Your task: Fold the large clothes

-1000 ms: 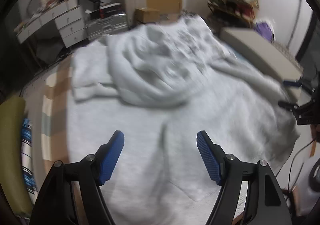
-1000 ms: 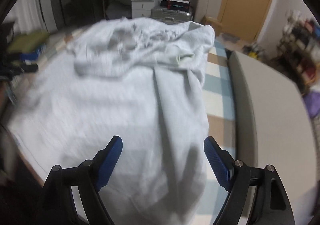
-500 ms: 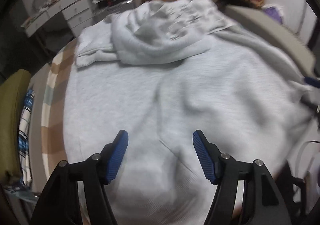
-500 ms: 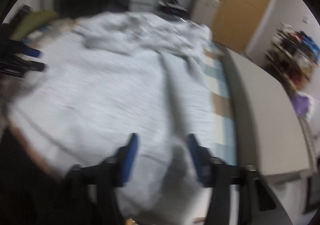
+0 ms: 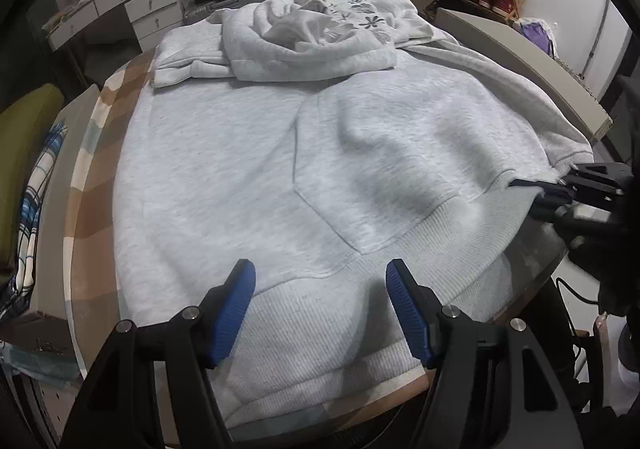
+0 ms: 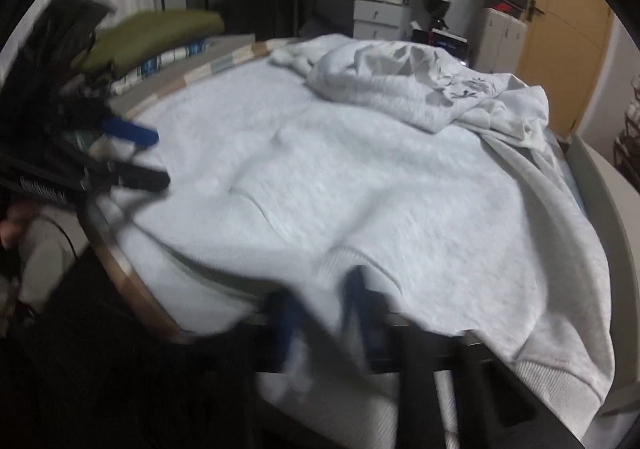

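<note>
Hoodie spread front-up over the round table, hood bunched at the far side, ribbed hem hanging off the near edge. Left gripper poised over that hem, blue pads apart, nothing between them. Right gripper just closed, pinched shut on the hem's corner, though blurred. Best to lower the left onto the rib proper, bite through both layers, match the right's height, then lift evenly toward the hood. Sleeve trailing along the right side; worth tucking in before carrying the fold over.
</note>
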The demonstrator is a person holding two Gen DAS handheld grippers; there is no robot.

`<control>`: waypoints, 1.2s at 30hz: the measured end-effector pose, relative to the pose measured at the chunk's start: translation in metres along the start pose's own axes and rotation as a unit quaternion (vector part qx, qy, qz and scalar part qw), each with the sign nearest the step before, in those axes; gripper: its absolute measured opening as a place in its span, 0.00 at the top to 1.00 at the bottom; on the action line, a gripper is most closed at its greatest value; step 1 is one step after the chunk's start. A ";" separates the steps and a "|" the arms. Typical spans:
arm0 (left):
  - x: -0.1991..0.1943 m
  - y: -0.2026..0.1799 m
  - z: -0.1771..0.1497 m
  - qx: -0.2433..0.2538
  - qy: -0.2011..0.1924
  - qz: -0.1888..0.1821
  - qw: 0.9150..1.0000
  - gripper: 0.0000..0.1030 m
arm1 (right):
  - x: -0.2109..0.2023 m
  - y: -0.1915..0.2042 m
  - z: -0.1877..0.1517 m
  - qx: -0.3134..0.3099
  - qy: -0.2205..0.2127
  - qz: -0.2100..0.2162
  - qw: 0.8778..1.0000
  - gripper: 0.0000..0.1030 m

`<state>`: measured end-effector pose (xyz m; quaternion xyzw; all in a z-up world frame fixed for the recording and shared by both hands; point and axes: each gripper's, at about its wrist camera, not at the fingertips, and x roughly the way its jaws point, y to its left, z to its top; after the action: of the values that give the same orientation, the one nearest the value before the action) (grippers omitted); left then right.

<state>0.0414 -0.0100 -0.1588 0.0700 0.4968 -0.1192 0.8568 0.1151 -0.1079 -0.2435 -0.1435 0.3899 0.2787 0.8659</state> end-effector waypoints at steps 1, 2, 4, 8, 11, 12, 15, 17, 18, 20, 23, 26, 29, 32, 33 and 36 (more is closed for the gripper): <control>-0.001 0.001 0.000 -0.004 -0.003 -0.003 1.000 0.38 | -0.007 0.001 0.002 0.003 -0.015 0.012 1.000 0.97; -0.003 0.001 0.000 -0.004 -0.006 -0.008 1.000 0.38 | -0.014 0.007 0.003 -0.008 -0.028 0.003 1.000 0.97; -0.005 -0.001 0.001 -0.002 -0.011 -0.017 1.000 0.38 | -0.026 0.014 0.004 -0.029 -0.041 0.001 0.999 0.97; -0.007 -0.011 0.001 0.021 -0.014 -0.033 0.999 0.38 | -0.042 0.025 -0.003 -0.055 -0.023 0.003 0.998 0.97; 0.000 -0.020 0.003 0.044 -0.003 -0.026 0.999 0.38 | -0.031 0.029 -0.023 -0.076 0.027 0.005 0.997 1.00; 0.002 -0.021 0.004 0.049 -0.001 -0.029 0.998 0.38 | -0.023 0.031 -0.030 -0.076 0.050 0.008 0.996 1.00; 0.006 -0.023 0.010 0.054 0.004 -0.034 0.998 0.38 | -0.019 0.024 -0.040 -0.052 0.059 0.028 0.996 1.00; 0.005 -0.023 0.018 0.056 0.001 -0.041 0.998 0.38 | -0.036 0.008 -0.031 -0.007 0.033 0.059 0.998 0.99; 0.003 -0.023 0.026 0.056 -0.001 -0.043 0.998 0.38 | -0.045 0.001 -0.027 0.013 0.012 0.070 0.997 0.96; -0.001 -0.021 0.044 0.051 -0.018 -0.044 0.998 0.38 | -0.066 -0.023 -0.014 0.068 -0.040 0.093 0.993 0.81; 0.001 -0.019 0.087 0.038 -0.043 -0.040 0.998 0.38 | -0.072 -0.057 0.012 0.145 -0.079 0.052 0.985 0.55; 0.026 -0.021 0.123 0.030 -0.035 -0.088 0.995 0.38 | -0.047 -0.082 0.049 0.171 -0.069 0.040 0.982 0.55; 0.065 -0.022 0.132 0.020 0.011 -0.161 0.987 0.38 | -0.012 -0.107 0.083 0.204 -0.042 0.044 0.977 0.55; 0.098 -0.033 0.123 0.026 0.064 -0.199 0.978 0.39 | 0.030 -0.132 0.106 0.218 0.001 0.028 0.975 0.56; 0.101 -0.036 0.117 0.032 0.065 -0.195 0.978 0.39 | 0.042 -0.136 0.106 0.221 0.020 0.021 0.975 0.56; 0.095 -0.042 0.105 0.049 0.048 -0.189 0.980 0.39 | 0.089 -0.153 0.088 0.239 0.117 0.023 0.964 0.59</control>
<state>0.1628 -0.0879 -0.1888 0.0229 0.5351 -0.2995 0.7895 0.3071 -0.1566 -0.2482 0.0455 0.5470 0.1788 0.8165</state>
